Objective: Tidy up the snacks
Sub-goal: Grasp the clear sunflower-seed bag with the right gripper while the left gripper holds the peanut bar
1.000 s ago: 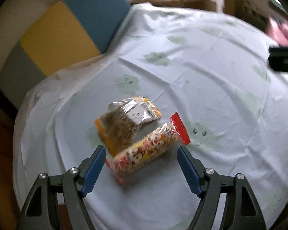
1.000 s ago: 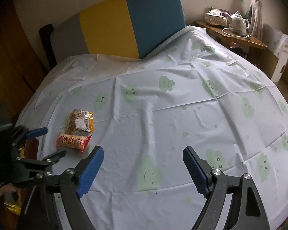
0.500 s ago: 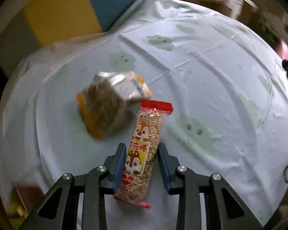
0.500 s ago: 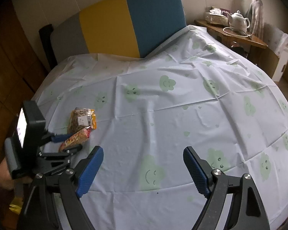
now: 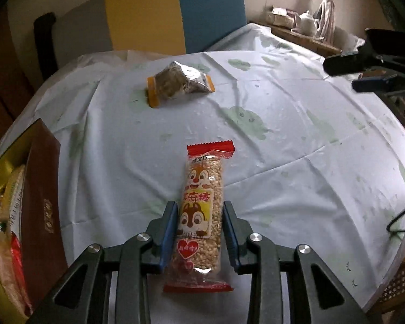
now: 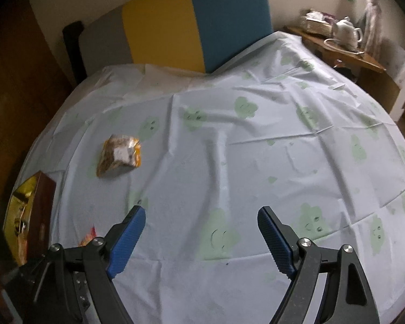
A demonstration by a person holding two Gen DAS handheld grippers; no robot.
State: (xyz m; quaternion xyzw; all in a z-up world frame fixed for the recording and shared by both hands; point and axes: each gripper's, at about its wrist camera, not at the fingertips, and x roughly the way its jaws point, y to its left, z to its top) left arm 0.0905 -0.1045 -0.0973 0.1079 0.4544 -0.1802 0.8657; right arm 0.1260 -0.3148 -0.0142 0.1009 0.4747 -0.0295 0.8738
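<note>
Snacks being sorted toward brown box [image 5: 44, 202], standing open at left edge of table, gold lining and some wrappers visible inside. Best taken as landmark for all places here.

Right of box, near middle of left wrist view: left gripper [image 5: 199, 224], blue pads pressed on both long sides of rice bar [image 5: 202, 202], so clamped on it about the lower half. Bar pointing away from the camera, red crimped end in front; whether lifted clear of the cloth, cannot tell. Far from box, toward the sofa: nut packet [image 5: 179, 83], lying alone on tablecloth [image 5: 297, 140], not touched.

Farther right: right gripper [image 6: 202, 239], jaws wide apart, nothing between them, hanging above bare cloth well apart from box.

For doing this step well, probably: carry bar leftward to box with steady squeeze, not harder, because puffed grains inside look brittle and could crush. Keep bar level so the free red end does not catch box wall. Lower inside before letting go.

Materials: bar wrapper thin, glossy, clear plastic with printed squirrel label, long rounded shape. Packet crinkled, clear with orange edges, lumpy, likely slippery. Cloth smooth, creased, pale with green cloud faces. Box rigid, probably cardboard.
</note>
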